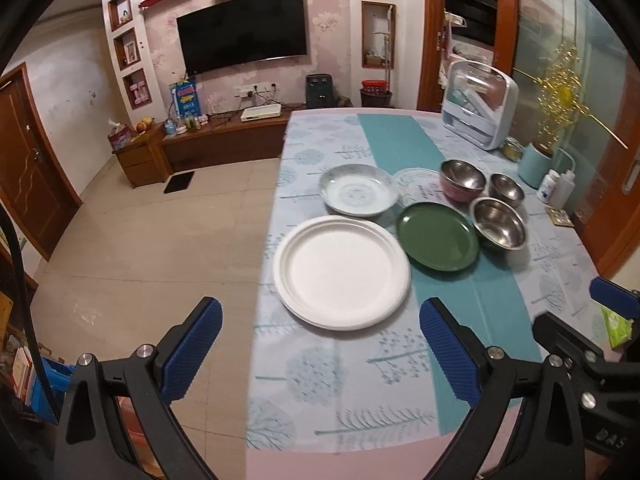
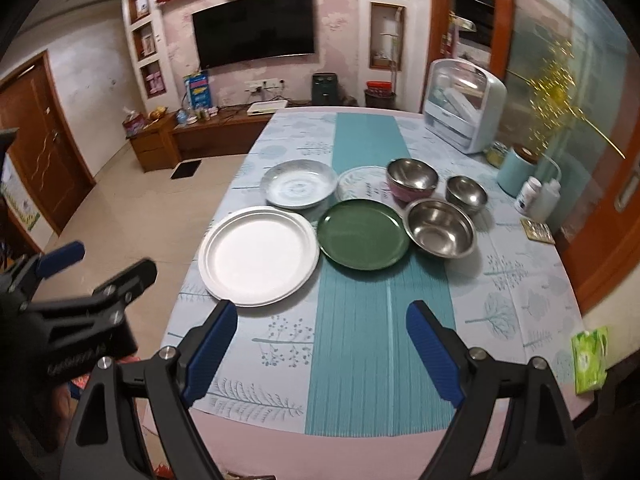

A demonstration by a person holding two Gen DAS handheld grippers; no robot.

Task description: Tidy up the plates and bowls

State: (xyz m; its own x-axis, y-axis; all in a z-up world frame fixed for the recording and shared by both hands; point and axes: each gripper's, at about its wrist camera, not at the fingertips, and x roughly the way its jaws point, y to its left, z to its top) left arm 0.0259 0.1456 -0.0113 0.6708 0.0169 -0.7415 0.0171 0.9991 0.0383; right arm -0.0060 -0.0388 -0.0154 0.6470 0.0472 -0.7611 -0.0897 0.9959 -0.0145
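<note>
On the table lie a white paper plate (image 1: 342, 276) (image 2: 258, 254), a green plate (image 1: 438, 241) (image 2: 363, 233), a pale patterned deep plate (image 1: 359, 189) (image 2: 300, 184) and a small clear patterned plate (image 1: 418, 186) (image 2: 362, 182). Three steel bowls stand to their right: a pink-sided one (image 1: 462, 180) (image 2: 412, 179), a small one (image 1: 507, 189) (image 2: 466, 193) and a large one (image 1: 499, 227) (image 2: 440, 228). My left gripper (image 1: 320, 340) is open and empty, just short of the white plate. My right gripper (image 2: 322, 344) is open and empty above the teal runner.
A dish rack box (image 1: 480, 104) (image 2: 464, 104), a teal canister (image 2: 516, 174), bottles (image 2: 538, 198) and a coaster (image 2: 538, 231) line the table's right side. A green tissue pack (image 2: 590, 360) lies at the near right. The table's left edge (image 1: 264, 280) drops to floor.
</note>
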